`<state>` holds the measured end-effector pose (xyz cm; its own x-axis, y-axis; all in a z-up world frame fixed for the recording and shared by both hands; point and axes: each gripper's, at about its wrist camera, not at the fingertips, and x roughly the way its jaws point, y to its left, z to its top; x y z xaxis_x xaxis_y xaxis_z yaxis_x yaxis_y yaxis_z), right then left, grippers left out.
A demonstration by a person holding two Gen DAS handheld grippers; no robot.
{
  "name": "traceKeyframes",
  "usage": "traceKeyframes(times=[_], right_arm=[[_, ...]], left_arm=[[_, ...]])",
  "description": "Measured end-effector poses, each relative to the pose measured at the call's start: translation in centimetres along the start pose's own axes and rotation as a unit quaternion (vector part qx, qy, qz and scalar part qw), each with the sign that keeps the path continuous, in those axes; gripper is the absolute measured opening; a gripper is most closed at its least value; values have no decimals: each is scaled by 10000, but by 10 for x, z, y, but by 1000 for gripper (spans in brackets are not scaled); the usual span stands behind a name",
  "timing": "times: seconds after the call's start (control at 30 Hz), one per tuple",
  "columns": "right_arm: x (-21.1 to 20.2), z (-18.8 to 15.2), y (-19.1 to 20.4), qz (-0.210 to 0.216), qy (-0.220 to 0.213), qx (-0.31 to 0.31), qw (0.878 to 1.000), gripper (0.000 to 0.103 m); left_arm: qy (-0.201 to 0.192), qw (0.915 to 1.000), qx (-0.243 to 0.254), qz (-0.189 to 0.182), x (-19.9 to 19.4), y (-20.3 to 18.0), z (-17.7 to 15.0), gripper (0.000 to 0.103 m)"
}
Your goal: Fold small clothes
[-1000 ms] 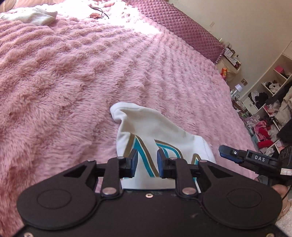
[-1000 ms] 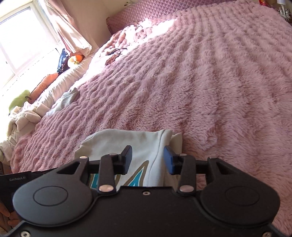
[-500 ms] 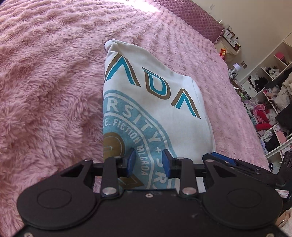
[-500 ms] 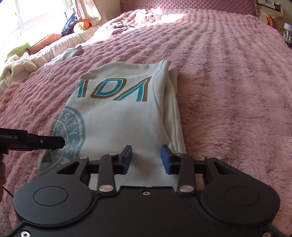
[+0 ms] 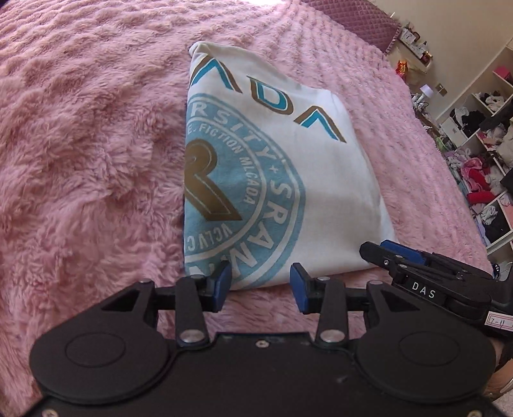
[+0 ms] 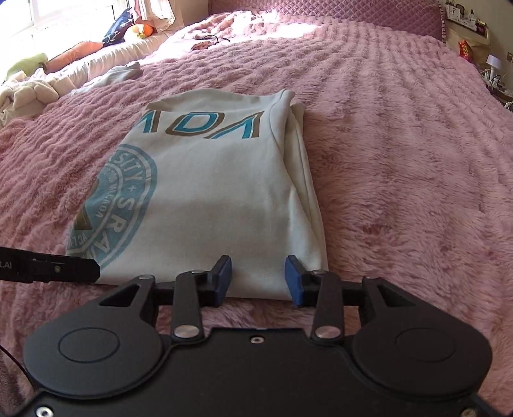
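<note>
Two grippers low at near hem of shirt, folded flat on pink blanket, print side up. Left gripper: jaws just been opening, now about half apart, hem edge between the pads but not pinched. Right gripper: jaws part open, straddling near right corner of shirt, pads clear of cloth as far as visible; slight widening just now.

Handling, judged: light, limp cotton; no stiffness, will sag and unfold if lifted by one layer only. Several layers stacked, doubled edge along the right side. Best hold: near corners, pads pinching all layers together at the hem, both sides lifted evenly. Fluffy pile of blanket likely to drag on cloth and get caught in a low pinch.

Around: pale cloth and soft toys far left by window, well apart. Headboard at far end. Cluttered shelves off right of bed. Nothing in the way beyond the shirt; blanket bare there.
</note>
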<state>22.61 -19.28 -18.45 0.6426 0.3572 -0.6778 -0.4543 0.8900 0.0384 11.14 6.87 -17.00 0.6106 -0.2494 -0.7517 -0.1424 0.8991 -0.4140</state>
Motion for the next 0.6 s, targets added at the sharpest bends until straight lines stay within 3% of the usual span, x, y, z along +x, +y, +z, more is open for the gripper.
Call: traceKeyframes(times=[0.17, 0.27, 0.37, 0.5, 0.6], right_arm=[[0, -2, -3, -17, -17, 235, 9997, 38], [-14, 3, -1, 15, 69, 443, 9990, 48], [-41, 7, 9, -69, 259, 311, 9992, 51], [-95, 14, 18, -263, 25, 367, 9990, 82], [-133, 18, 23, -366, -115, 449, 9983, 94]], left_arm=[[-42, 9983, 410, 414, 2, -21, -6, 41], [-41, 9968, 468, 639, -18, -37, -2, 50], [-184, 9929, 619, 1003, -50, -57, -4, 55], [-404, 9898, 632, 1212, -100, -76, -9, 64], [-439, 9882, 555, 1358, -136, -84, -16, 68]])
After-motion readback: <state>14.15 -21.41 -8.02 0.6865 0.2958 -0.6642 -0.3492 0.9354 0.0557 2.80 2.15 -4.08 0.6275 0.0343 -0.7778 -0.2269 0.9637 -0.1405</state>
